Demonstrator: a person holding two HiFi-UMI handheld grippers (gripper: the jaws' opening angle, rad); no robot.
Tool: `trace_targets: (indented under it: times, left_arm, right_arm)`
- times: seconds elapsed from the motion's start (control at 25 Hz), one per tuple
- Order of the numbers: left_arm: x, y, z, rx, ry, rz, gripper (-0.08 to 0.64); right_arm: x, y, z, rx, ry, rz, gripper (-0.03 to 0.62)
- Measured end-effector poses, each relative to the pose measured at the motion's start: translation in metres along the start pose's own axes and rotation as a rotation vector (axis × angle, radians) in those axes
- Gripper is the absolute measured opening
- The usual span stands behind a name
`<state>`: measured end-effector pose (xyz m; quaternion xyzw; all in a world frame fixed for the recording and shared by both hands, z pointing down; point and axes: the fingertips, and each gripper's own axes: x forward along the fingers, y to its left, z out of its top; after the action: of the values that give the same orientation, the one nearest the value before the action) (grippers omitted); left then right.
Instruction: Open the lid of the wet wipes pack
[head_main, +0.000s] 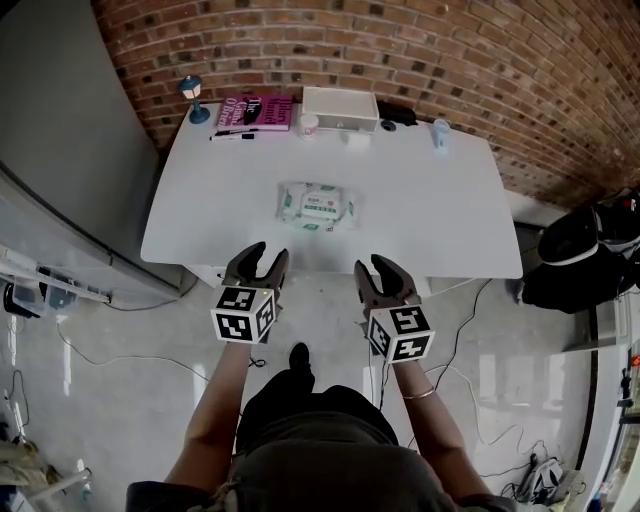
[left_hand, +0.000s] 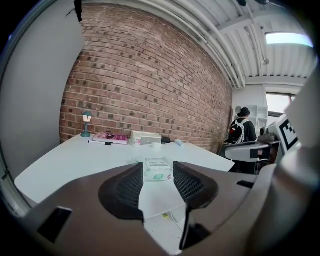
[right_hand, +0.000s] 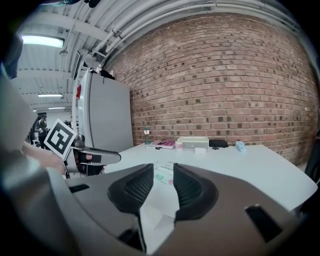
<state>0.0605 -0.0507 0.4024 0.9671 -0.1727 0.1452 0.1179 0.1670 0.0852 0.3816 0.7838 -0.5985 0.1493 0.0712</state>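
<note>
We hold both grippers short of the white table's (head_main: 440, 220) near edge, over the floor. Left gripper (head_main: 270, 252): jaws wide apart, nothing btwn them. Right gripper (head_main: 372, 265): jaws apart too, a bit narrower, also empty.

The wet wipes pack (head_main: 316, 206) lies flat near the table's middle, ahead of and btwn the two grippers, touching neither. In both gripper views we see only a strip of it thru the jaw gap; the jaws hide the rest. Its lid looks flat from the head view, but it's too small for us to be sure, and the print is unreadable.

Along the far edge are a small lamp (head_main: 192, 98), a pink book (head_main: 257, 112), a pen (head_main: 232, 135) and a white box (head_main: 340, 107). We can't make out the pale blue item (head_main: 441, 131).
</note>
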Motion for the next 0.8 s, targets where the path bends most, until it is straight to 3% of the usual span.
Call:
trace_targets:
  times: [0.36,0.8]
  left_arm:
    - [0.028,0.009,0.000,0.057,0.045,-0.042,0.179]
    - [0.064,0.012,-0.007,0.056,0.100,-0.037,0.179]
  right_arm:
    - [0.025,-0.004,0.005,-0.043,0.033,-0.002,0.112]
    - [0.065,-0.008,0.014,-0.191,0.076,0.070,0.115]
